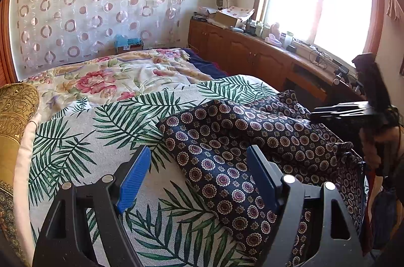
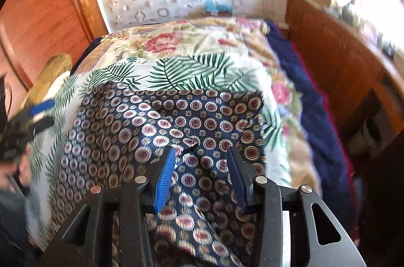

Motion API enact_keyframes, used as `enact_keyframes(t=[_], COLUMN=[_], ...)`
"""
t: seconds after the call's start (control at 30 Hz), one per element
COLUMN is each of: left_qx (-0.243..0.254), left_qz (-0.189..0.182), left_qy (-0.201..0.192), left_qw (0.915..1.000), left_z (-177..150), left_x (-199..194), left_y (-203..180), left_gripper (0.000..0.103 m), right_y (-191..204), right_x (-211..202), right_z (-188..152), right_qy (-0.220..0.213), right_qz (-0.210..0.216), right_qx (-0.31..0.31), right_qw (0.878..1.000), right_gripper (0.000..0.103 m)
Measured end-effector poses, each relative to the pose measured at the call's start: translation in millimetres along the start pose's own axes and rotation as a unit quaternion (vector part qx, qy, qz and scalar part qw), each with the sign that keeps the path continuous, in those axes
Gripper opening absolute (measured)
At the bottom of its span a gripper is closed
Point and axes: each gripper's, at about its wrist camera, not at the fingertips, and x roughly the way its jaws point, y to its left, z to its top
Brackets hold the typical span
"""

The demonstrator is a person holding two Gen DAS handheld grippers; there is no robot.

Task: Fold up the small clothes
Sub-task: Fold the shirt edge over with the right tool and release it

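Note:
A dark navy garment with round medallion print (image 1: 240,145) lies rumpled on the palm-leaf cloth (image 1: 101,135) on the bed. My left gripper (image 1: 199,153) is open and empty, just above the garment's left edge. In the right wrist view the same garment (image 2: 156,120) spreads below my right gripper (image 2: 202,151), which is open with its blue pads (image 2: 165,178) low over a fold of the cloth. The right gripper also shows at the right edge of the left wrist view (image 1: 348,113). The left gripper shows blurred at the left of the right wrist view (image 2: 35,115).
A floral quilt (image 1: 121,75) covers the far bed. A gold bolster (image 1: 15,115) lies at the left. A wooden cabinet (image 1: 252,52) with clutter runs under the window at the right. A wooden wardrobe (image 2: 45,9) stands at the far left.

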Motion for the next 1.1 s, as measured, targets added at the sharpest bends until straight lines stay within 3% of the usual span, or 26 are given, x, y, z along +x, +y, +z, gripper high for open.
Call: enact_keyframes(t=[0.13,0.33,0.37,0.4,0.5,0.7,0.8,0.9,0.97,1.1], left_qx=[0.001,0.007,0.008,0.009,0.010,0.010,0.011,0.012,0.014,0.017], left_qz=[-0.001,-0.005,-0.005,-0.006,-0.007,-0.007,-0.007,-0.006,-0.004,-0.003], left_qy=[0.002,0.005,0.004,0.004,0.003,0.003,0.004,0.006,0.008,0.012], left_qw=[1.0000,1.0000,0.9999,0.9999,0.9999,0.9999,0.9999,0.9999,0.9999,0.9998], left_z=[1,-1,-1,-1,-2,-2,-2,-3,-4,-4], left_x=[1,1,1,1,0,-1,0,0,1,3], left_y=[-1,-5,-5,-6,-8,-9,-9,-9,-9,-12], left_gripper=[0.079,0.079,0.079,0.079,0.079,0.079,0.079,0.079,0.079,0.079], right_y=[0,0,2,3,8,-11,-22,-34,-36,-41], right_x=[28,64,66,62,46,23,35,63,80,90], right_z=[8,18,20,23,35,75,93,103,104,98], right_qy=[0.033,0.071,0.071,0.066,0.024,-0.048,-0.051,-0.018,0.001,0.007], right_qz=[0.040,0.077,0.078,0.082,0.057,-0.029,-0.077,-0.106,-0.118,-0.129], right_qx=[0.027,0.019,0.015,0.006,-0.030,-0.059,-0.067,-0.063,-0.058,-0.052], right_qw=[0.998,0.994,0.994,0.994,0.998,0.997,0.994,0.992,0.991,0.990], right_gripper=[0.044,0.043,0.036,0.010,0.005,0.005,0.005,0.005,0.012,0.036])
